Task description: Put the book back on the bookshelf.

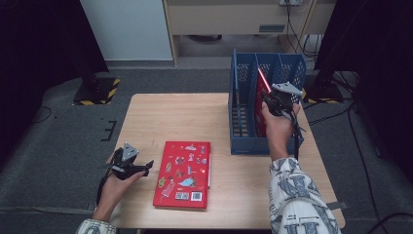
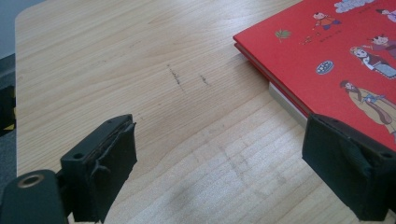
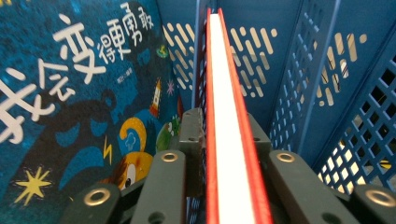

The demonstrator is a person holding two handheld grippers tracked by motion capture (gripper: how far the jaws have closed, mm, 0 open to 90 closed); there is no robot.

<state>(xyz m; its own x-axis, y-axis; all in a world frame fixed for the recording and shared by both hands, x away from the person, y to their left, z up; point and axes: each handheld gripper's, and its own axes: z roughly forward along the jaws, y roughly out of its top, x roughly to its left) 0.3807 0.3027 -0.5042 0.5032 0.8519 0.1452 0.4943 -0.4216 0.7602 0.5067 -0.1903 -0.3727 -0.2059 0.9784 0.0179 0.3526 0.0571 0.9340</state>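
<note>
The right gripper is at the blue file rack and its 2 jaws stand narrow, 1 on each side of a thin red book that stands on its edge between them; the pads sit against the red covers, so it holds this book. The white page edge runs straight away from the fingers, up the middle of the right gripper view. Just to the left of the jaws in that view a blue picture book leans inside the rack, very near to the fingers. To the right of them are the blue divider walls with slots and grid holes, also near. The left gripper is low over the wooden table with its jaws wide and only bare wood between them. A red book with cartoon figures lies flat just beside its right finger, and a second book is under it.
</note>
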